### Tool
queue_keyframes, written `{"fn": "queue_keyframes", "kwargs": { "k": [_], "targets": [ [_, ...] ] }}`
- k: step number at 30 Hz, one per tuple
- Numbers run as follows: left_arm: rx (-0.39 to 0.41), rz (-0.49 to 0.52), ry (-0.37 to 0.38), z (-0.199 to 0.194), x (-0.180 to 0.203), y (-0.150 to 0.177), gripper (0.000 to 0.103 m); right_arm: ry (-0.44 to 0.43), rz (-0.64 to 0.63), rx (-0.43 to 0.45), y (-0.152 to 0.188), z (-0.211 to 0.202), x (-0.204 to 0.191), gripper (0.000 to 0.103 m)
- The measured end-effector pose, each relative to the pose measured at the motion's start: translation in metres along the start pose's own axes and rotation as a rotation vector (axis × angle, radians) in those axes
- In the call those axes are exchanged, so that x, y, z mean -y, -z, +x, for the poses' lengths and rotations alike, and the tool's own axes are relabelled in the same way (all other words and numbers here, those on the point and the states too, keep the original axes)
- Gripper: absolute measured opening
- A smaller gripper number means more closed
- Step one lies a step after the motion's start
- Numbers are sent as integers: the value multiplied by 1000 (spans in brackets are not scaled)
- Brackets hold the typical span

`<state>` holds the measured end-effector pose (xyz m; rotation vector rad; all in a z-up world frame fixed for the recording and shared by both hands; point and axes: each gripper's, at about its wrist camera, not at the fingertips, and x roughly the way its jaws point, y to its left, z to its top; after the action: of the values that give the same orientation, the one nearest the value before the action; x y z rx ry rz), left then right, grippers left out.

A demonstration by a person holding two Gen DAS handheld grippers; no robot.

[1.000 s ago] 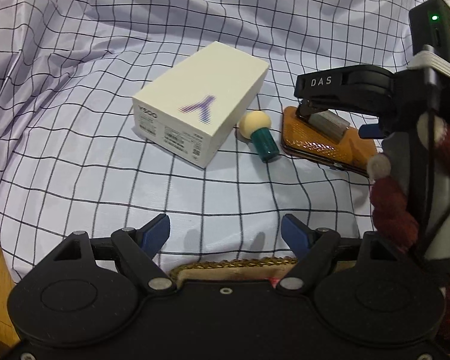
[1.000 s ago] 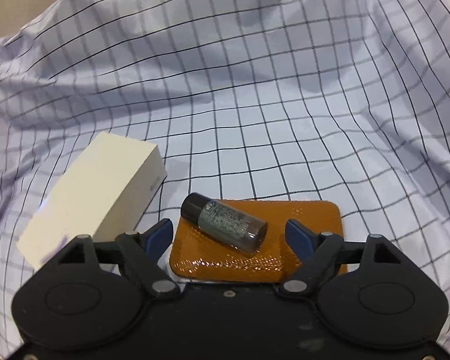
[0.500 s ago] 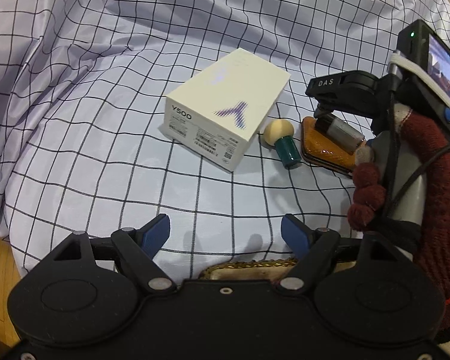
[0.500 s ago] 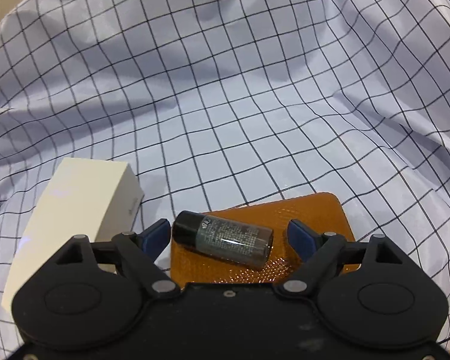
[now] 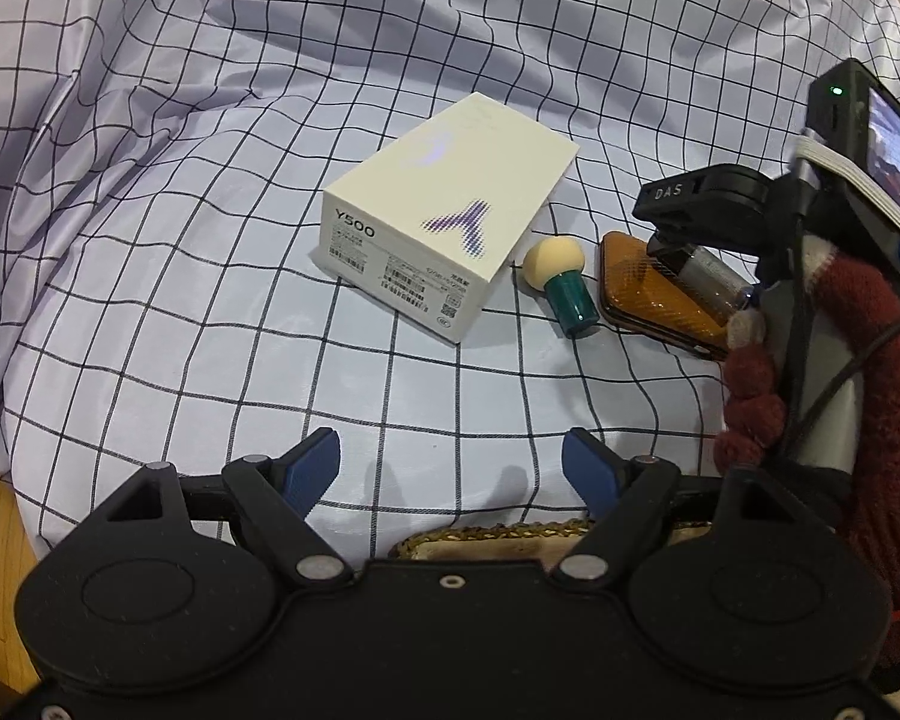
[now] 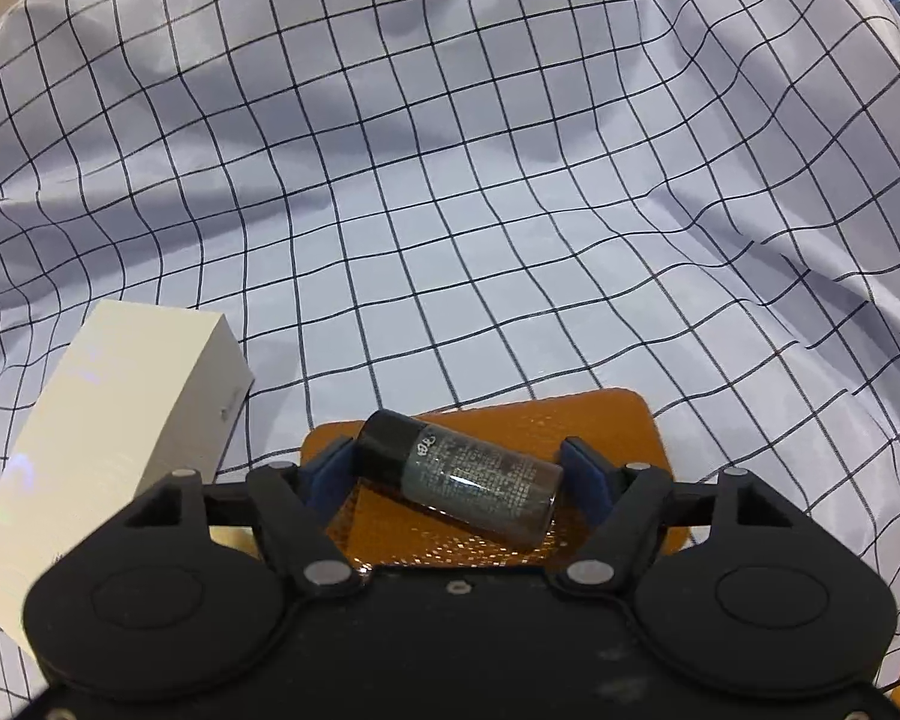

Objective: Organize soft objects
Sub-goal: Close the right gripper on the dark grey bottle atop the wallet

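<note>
The right gripper [image 6: 459,474] tilts steeply downward, its blue pads [image 6: 330,471] on either side of a small bottle [image 6: 468,489] and closing on it; the left pad sits against the black cap, while the right pad is just beside the bottle's base, and contact there cannot be confirmed. In the left wrist view a hand in a dark red knitted glove [image 5: 858,396] wraps the handle of this gripper, and a small screen [image 5: 894,162] is strapped on top of it.

The left gripper [image 5: 450,471] also angles down and hangs released over bare checked cloth [image 5: 210,180], nothing between its blue pads [image 5: 312,468].

The bottle lies on its side, skewed across the right gripper's span, with a grey translucent body printed in fine text and a black cap pointing left. It rests on a flat orange case [image 6: 618,426] with a woven texture and rounded corners. Left of the right gripper stands a white box [image 5: 450,222] marked Y500 with a purple Y; between box and case, seen ahead of the left gripper, lies a makeup sponge [image 5: 555,276] with a cream dome and teal handle.

A woven, tan-edged object [image 5: 492,543] peeks out just below the left gripper's pads, mostly hidden by the gripper body. The bottle's print is too small to read. Whatever the cloth covers is hidden
</note>
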<state>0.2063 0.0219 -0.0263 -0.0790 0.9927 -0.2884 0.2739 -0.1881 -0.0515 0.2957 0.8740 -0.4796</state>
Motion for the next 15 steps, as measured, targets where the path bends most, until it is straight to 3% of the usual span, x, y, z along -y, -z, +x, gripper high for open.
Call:
{"fn": "queue_keyframes", "kwargs": {
  "k": [15],
  "targets": [
    [5,33,-19,4,24,-10,77,-102,-115,34,3,-30,30,73]
  ]
}}
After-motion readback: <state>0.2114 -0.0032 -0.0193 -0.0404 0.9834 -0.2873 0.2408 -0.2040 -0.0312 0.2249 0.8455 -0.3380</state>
